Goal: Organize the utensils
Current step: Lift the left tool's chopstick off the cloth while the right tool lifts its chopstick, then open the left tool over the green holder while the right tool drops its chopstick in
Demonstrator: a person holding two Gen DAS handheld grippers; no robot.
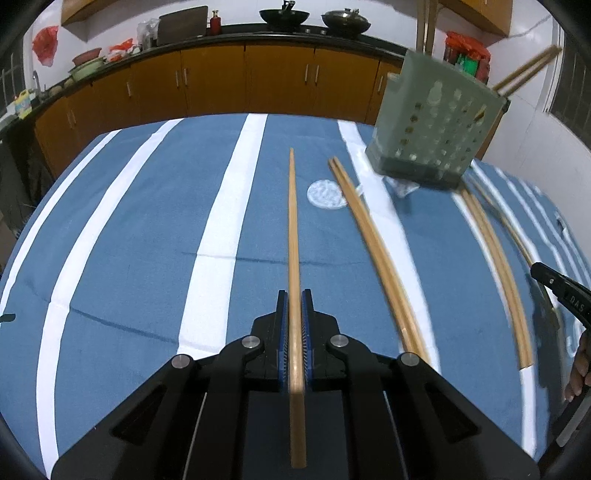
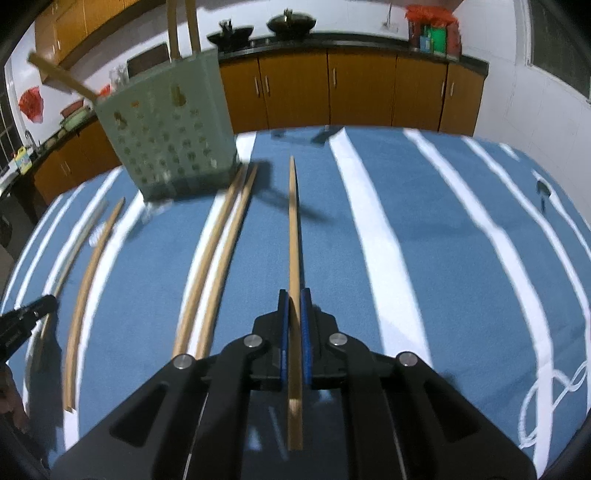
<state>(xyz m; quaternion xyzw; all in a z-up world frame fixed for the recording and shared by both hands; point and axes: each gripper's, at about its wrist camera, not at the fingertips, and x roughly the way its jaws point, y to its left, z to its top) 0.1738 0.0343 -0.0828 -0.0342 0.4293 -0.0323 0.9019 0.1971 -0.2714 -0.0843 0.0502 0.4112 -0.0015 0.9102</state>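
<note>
Both grippers are clamped on chopsticks. Left gripper (image 1: 294, 295) has its blue pads pressed against a single wooden chopstick (image 1: 293, 236) that runs lengthwise between the fingers, its thin tip reaching forward over the blue cloth with white stripes (image 1: 129, 240) and its thick end passing back over the gripper body. Right gripper (image 2: 294, 295) grips a second chopstick (image 2: 294, 236) in the same way, tip forward, butt end behind the pads.

Just to the right of the left gripper a pair of chopsticks (image 1: 373, 243) lies side by side on the cloth, and farther right another pair (image 1: 495, 258) curves along a white stripe; the same pair appears just left of the right gripper. Ahead and to the right of the left gripper stands a pale green perforated utensil holder (image 1: 436, 122), tilted and blurred, with chopsticks sticking out of its top. For the right gripper that holder (image 2: 170, 129) is ahead and to the left. A small white round mat (image 1: 327, 194) lies on the cloth between the held chopstick and the holder. Beyond the table runs a counter with brown cabinets (image 1: 277, 81) and two dark woks (image 1: 284, 16).
</note>
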